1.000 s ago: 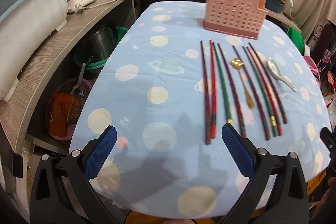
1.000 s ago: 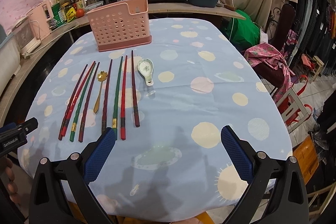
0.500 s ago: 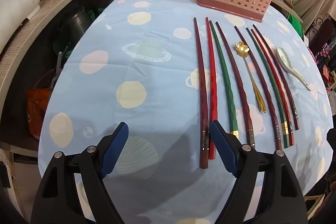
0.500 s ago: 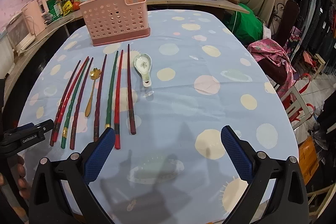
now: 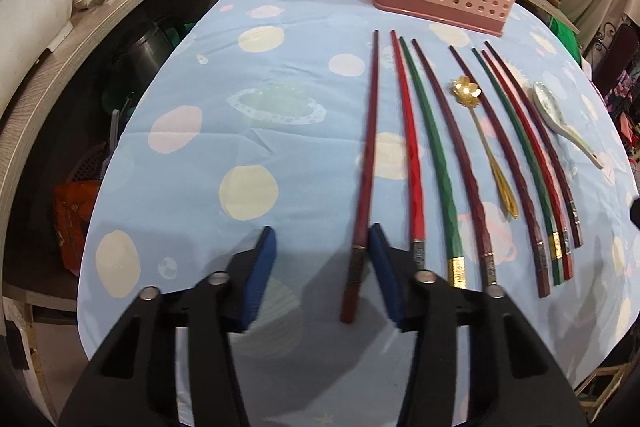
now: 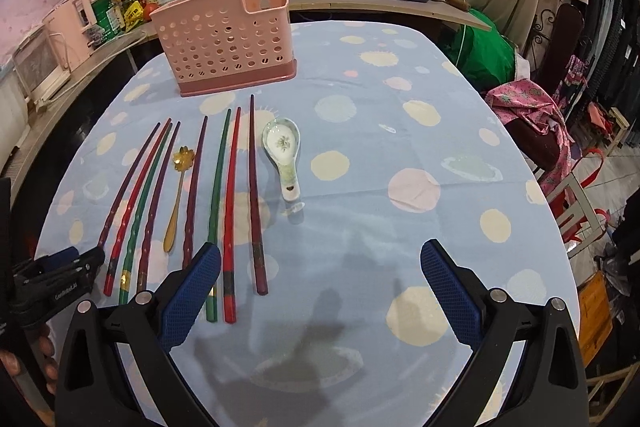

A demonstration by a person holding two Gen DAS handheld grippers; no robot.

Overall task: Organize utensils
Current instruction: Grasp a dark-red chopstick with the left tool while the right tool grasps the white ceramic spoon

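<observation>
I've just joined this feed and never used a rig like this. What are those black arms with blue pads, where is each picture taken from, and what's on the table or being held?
There is no robot: a person holds a two-finger gripper in each hand, and a fisheye camera on each looks along its fingers. In the left wrist view, the left gripper has just been closing; the leftmost dark red chopstick lies between its blue pads, but they do not look clamped on it yet. In the right wrist view, the right gripper is wide open and holds nothing. On the spotted blue tablecloth lie eight chopsticks in a row, a gold spoon with a flower-shaped bowl among them, and a white ceramic spoon at the right end. Behind them stands the pink perforated utensil holder; what is inside it cannot be seen.
</observation>
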